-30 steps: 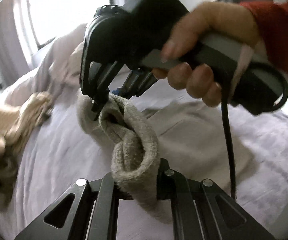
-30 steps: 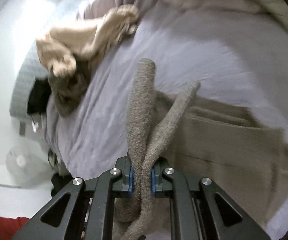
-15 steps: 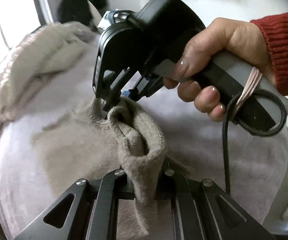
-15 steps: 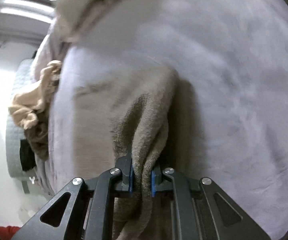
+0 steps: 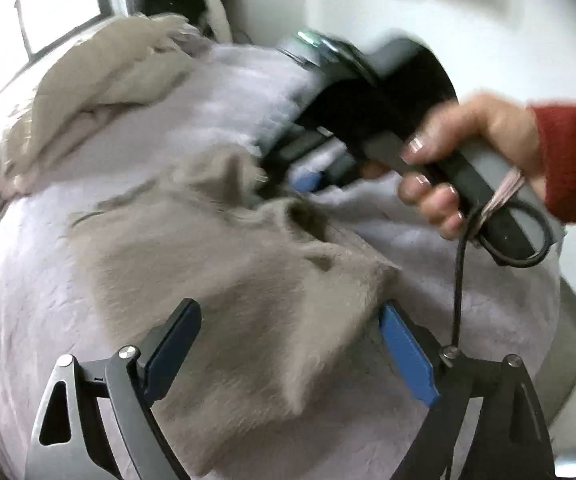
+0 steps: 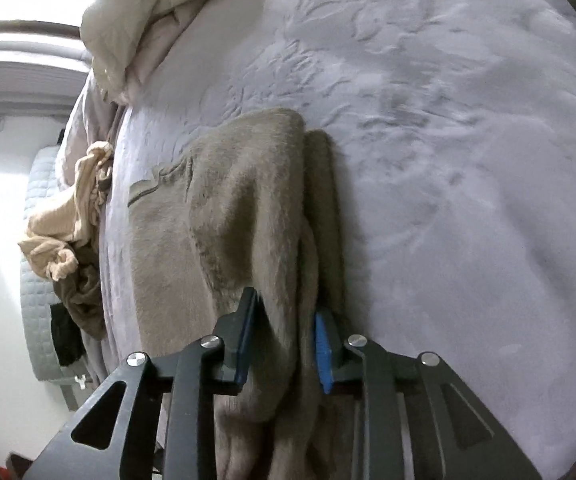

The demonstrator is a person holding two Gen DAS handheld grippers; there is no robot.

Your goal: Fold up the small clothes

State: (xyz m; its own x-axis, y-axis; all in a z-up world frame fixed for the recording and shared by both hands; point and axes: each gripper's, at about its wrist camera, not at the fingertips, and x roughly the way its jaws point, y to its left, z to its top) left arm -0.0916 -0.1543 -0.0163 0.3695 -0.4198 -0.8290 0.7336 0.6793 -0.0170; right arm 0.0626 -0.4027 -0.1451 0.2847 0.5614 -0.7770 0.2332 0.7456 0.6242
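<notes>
Fingers of the left gripper stood wide apart at the bottom of the left view, holding nothing, with the grey-brown cloth lying flat on the bed between them. At the bottom of the right view, the right gripper had its fingers part way open, with a thick fold of the same cloth between the blue pads. I could not tell if the pads pressed it or only stood beside it.

A little farther up, the cloth lay doubled over on the pale purple blanket. At the right of the left view, a hand in a red sleeve held the right gripper low over the cloth.

Far off at the left edge, a heap of tan clothes waited, and a cream quilt sat at the top.

If the right gripper pulled away while a pad caught the fuzzy cloth, the fold could drag open and go crooked.
</notes>
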